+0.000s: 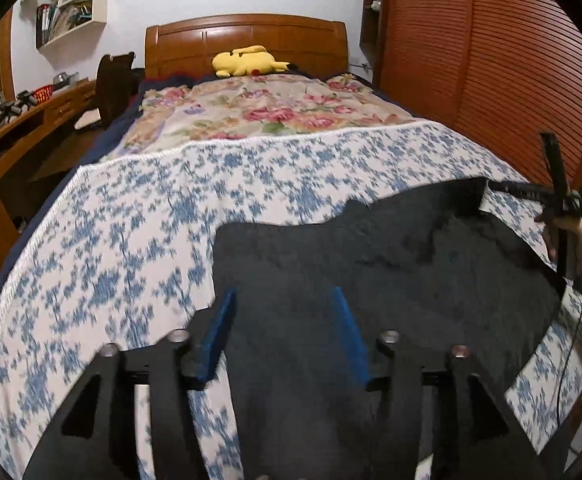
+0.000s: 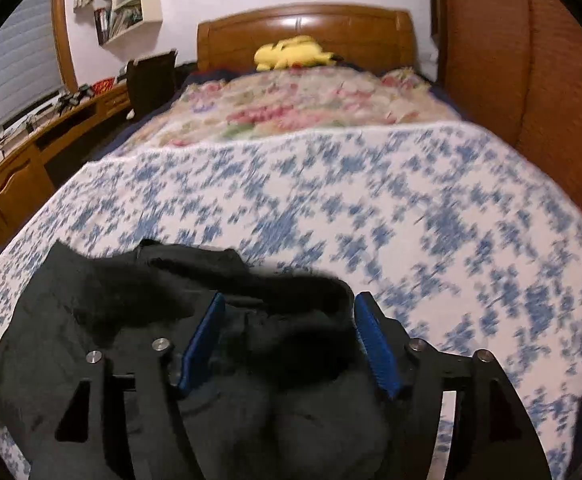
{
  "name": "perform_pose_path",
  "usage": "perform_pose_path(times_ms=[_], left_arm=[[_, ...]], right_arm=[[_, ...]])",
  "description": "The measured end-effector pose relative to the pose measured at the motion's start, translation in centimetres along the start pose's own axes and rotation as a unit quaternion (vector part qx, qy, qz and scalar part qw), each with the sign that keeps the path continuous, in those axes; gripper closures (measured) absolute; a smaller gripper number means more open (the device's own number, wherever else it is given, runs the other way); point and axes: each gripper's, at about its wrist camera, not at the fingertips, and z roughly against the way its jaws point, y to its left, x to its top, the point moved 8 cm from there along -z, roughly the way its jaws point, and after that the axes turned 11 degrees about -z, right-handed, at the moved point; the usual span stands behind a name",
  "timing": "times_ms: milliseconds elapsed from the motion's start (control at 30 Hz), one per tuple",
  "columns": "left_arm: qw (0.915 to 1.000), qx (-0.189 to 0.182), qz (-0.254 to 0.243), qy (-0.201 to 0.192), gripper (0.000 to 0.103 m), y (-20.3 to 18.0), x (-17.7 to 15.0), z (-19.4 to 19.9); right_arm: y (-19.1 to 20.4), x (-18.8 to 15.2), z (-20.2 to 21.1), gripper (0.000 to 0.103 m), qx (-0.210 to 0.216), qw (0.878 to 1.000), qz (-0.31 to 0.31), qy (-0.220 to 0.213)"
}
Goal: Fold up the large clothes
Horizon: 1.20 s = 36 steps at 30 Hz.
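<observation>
A large black garment (image 1: 391,256) lies spread on the blue-and-white flowered bed cover (image 1: 151,216). My left gripper (image 1: 283,292) stands open just over the garment's near left part, and its blue pads (image 1: 221,332) press on nothing. At the right edge of the left wrist view, a person's hand (image 1: 581,240) holds the other gripper by the garment's far right corner. In the right wrist view the black garment (image 2: 91,320) is bunched at the lower left. My right gripper (image 2: 289,298) is open, with a thick dark fold lying between its blue pads (image 2: 377,344), which stand apart from it.
A pink-flowered blanket (image 1: 259,112) covers the far half of the bed, with a yellow plush toy (image 1: 247,62) at the wooden headboard (image 1: 247,36). A slatted wooden wardrobe (image 1: 511,80) runs along the right. On the left stand a wooden desk (image 1: 19,136) and a dark chair (image 1: 115,84).
</observation>
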Motion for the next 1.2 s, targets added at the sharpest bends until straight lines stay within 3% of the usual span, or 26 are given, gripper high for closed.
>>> perform_pose_path(times_ms=[167,433,467,567,667,767,933,1033,1067,1100,1200], left_arm=[[0.9998,-0.009,-0.001,0.015,0.038,-1.3,-2.7,0.6],[0.9990,-0.015,0.001,0.042,0.037,-2.6,-6.3,1.4],[0.9989,-0.015,0.002,0.045,0.037,-2.7,-6.6,1.4],[0.9984,-0.018,0.004,0.054,0.037,-2.9,-7.5,1.5],[0.9982,-0.021,0.003,0.057,0.036,-3.1,-8.1,1.7],[0.9982,-0.021,0.000,0.057,0.036,-3.5,-8.3,1.6],[0.9984,-0.029,0.008,0.049,0.036,-4.0,-8.2,1.9],[0.9985,-0.030,0.011,0.046,0.036,-3.9,-8.2,2.1],[0.9985,-0.028,0.011,0.045,0.036,-3.9,-8.3,2.2],[0.9986,-0.026,0.011,0.044,0.036,-3.8,-8.4,2.3],[0.9987,-0.022,0.011,0.044,0.036,-3.4,-8.9,2.5]], right_arm=[[-1.9,-1.8,-1.7,0.030,-0.014,0.999,-0.003,0.047],[-4.5,-1.8,-7.7,0.030,-0.018,0.990,-0.078,0.119],[-4.7,-2.0,-8.2,0.037,-0.015,0.988,-0.088,0.128],[-3.8,-1.9,-9.2,0.098,0.014,0.986,-0.083,0.146],[-3.3,-0.4,-8.1,0.099,-0.005,0.994,-0.059,0.095],[-4.3,2.1,-6.0,0.099,-0.050,0.995,-0.085,0.025],[-3.9,1.9,-6.6,0.094,-0.099,0.991,-0.044,0.078],[-2.7,2.1,-4.4,0.073,-0.095,0.993,-0.007,0.067],[-2.4,1.5,-3.0,0.056,-0.081,0.995,0.000,0.063],[-2.2,0.8,-1.9,0.047,-0.068,0.996,0.005,0.063],[-2.0,-2.6,2.2,0.040,-0.048,0.996,0.035,0.060]])
